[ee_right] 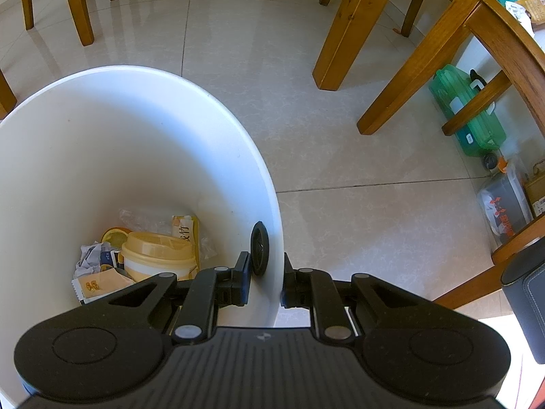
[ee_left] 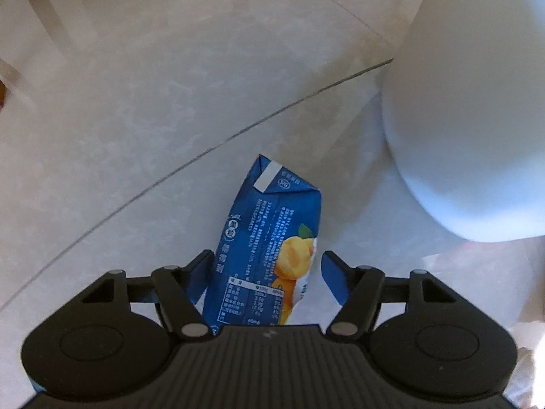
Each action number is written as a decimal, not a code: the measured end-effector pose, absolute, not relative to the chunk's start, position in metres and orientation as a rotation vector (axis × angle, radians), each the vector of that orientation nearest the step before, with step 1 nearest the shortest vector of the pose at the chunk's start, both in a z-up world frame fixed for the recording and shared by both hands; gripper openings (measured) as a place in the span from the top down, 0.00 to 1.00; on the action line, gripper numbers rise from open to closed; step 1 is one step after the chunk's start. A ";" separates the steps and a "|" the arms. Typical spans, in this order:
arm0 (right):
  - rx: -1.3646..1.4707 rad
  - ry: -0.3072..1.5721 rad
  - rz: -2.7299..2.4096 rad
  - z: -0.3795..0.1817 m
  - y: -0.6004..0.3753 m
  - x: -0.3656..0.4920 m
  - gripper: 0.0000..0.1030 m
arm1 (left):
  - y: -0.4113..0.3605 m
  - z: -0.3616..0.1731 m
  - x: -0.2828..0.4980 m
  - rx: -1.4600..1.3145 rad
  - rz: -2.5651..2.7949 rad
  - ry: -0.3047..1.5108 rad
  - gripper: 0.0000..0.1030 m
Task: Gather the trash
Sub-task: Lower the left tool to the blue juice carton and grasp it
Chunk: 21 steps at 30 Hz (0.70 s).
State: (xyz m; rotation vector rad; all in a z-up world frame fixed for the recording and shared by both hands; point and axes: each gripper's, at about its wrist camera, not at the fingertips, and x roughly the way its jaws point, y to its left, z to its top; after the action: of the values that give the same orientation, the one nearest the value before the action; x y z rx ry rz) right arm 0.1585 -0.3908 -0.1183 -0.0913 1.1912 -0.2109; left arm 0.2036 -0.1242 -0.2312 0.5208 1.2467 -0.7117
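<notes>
A blue juice carton [ee_left: 269,238] with an orange fruit picture lies on the pale tiled floor. My left gripper [ee_left: 267,276] is open around its near end; the left finger touches the carton and the right finger stands just clear of it. The white trash bin [ee_left: 470,102] bulges in at the upper right of the left wrist view. My right gripper [ee_right: 265,286] is shut on the wall of the bin [ee_right: 136,129], one finger inside and one outside. Inside the bin lie a yellow lidded cup [ee_right: 156,255], crumpled paper [ee_right: 90,255] and wrappers.
Wooden table and chair legs [ee_right: 347,27] stand on the floor beyond the bin. A green plastic container [ee_right: 466,112] and a clear storage box [ee_right: 504,211] sit under furniture at the right. A dark grey object [ee_right: 528,300] is at the right edge.
</notes>
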 end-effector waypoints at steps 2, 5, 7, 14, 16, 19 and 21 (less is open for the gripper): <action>-0.091 1.191 -0.211 -0.118 -0.391 0.159 0.82 | -0.126 -0.235 0.203 0.556 -0.693 1.226 0.34; -0.093 1.191 -0.211 -0.118 -0.391 0.159 0.82 | -0.129 -0.234 0.199 0.559 -0.695 1.202 0.38; -0.093 1.191 -0.211 -0.118 -0.391 0.159 0.82 | -0.130 -0.232 0.203 0.551 -0.704 1.200 0.42; -0.094 1.191 -0.214 -0.119 -0.391 0.159 0.82 | -0.128 -0.227 0.199 0.542 -0.691 1.197 0.46; -0.094 1.189 -0.214 -0.119 -0.391 0.158 0.82 | -0.129 -0.224 0.197 0.541 -0.684 1.194 0.46; -0.095 1.190 -0.214 -0.119 -0.391 0.158 0.82 | -0.126 -0.217 0.194 0.536 -0.683 1.194 0.46; -0.095 1.191 -0.215 -0.119 -0.390 0.158 0.82 | -0.122 -0.219 0.200 0.531 -0.688 1.191 0.46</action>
State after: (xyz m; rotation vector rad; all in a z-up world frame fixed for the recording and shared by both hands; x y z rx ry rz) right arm 0.1581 -0.3904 -0.1193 -0.0952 1.1906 -0.2154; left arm 0.2003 -0.1221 -0.2194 0.5310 1.1910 -0.6877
